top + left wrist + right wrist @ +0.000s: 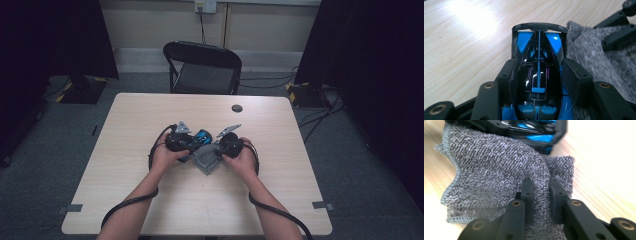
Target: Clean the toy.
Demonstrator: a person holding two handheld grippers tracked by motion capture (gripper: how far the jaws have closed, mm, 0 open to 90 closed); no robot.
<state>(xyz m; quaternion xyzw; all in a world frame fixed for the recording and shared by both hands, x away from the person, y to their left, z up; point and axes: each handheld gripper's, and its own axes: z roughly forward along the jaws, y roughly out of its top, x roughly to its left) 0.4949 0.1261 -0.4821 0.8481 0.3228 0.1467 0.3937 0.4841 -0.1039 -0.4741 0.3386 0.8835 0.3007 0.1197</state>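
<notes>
A blue and black toy car (539,67) sits between the jaws of my left gripper (539,75), whose pads press its two sides. In the high view the car (201,137) lies at the table's middle with the left gripper (192,141) on it. A grey terry cloth (496,167) lies folded beside the car and touches it. My right gripper (541,188) is shut on a raised fold of that cloth. The high view shows the cloth (207,160) between the two hands, and the right gripper (216,148) at its right edge. The car's tail (536,135) shows past the cloth.
The light wooden table (150,110) has bare room all round the hands. A small dark round disc (237,108) lies near the far edge. A black folding chair (202,67) stands behind the table. Cables trail from both grippers toward the near edge.
</notes>
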